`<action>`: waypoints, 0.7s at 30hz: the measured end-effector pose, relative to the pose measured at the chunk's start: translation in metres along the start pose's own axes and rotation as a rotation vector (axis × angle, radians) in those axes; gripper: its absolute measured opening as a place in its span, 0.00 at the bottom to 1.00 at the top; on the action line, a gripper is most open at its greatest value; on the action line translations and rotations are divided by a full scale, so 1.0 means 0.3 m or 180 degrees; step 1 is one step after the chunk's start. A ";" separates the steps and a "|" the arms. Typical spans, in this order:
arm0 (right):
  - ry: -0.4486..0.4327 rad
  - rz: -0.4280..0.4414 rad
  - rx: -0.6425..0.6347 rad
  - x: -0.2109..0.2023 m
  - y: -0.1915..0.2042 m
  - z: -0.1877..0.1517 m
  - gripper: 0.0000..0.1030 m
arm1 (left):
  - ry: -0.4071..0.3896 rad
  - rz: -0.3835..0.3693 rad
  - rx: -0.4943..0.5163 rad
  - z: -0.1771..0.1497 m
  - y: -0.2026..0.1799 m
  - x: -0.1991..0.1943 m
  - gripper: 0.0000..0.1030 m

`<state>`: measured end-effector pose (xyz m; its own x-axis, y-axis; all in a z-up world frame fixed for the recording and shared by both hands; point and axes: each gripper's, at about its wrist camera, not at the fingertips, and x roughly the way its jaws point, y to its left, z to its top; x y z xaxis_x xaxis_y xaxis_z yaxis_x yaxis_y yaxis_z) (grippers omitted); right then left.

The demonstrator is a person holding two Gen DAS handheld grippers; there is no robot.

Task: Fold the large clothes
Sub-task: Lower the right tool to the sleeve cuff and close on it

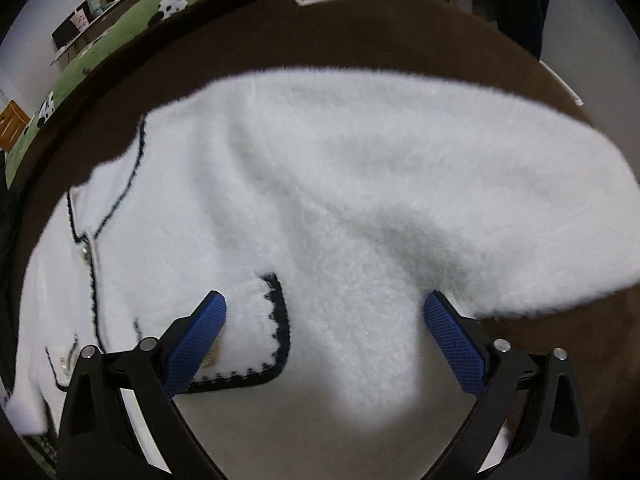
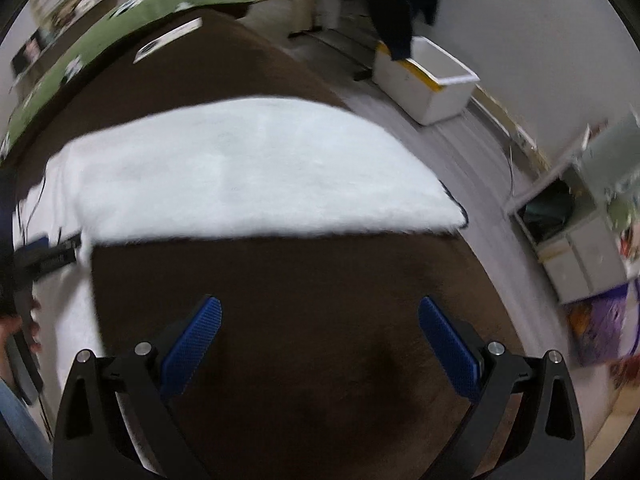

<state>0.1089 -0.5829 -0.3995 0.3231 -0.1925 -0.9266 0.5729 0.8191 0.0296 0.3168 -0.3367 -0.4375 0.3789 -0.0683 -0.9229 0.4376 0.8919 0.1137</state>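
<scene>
your left gripper [image 1: 324, 312] hangs released over the white fluffy cardigan [image 1: 320, 184]; your right gripper [image 2: 320, 316] is released too, over the brown blanket [image 2: 300, 300] at lower centre.

The cardigan [image 1: 320, 184] lies on the bedspread [image 2: 288, 320]; its sleeve [image 2: 256, 176] stretches toward three o'clock, the storage bin [image 2: 436, 84] at one o'clock.

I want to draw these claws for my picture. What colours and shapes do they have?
Both match. The left claw and the right claw each have two flat blue fingers with a bumpy grid texture, fixed on shiny black arms with triangle-shaped cutouts and round silver bolts. No cables or writing show on them.
</scene>
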 end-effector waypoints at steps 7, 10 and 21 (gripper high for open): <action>-0.0106 0.0393 0.0576 0.050 -0.155 0.018 0.95 | 0.0013 -0.0028 -0.0053 -0.020 0.007 -0.012 0.95; -0.0174 0.0670 0.0924 0.075 -0.218 0.035 0.95 | 0.0054 0.0005 -0.0024 -0.021 0.011 -0.011 0.95; -0.0318 0.1051 0.1514 0.199 -0.309 0.154 0.88 | 0.0052 0.0052 0.0004 -0.009 0.007 -0.007 0.95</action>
<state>0.1098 -0.6954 -0.4402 0.5981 -0.0372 -0.8006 0.6974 0.5163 0.4970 0.3147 -0.3336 -0.4363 0.3727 -0.0464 -0.9268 0.4325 0.8923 0.1293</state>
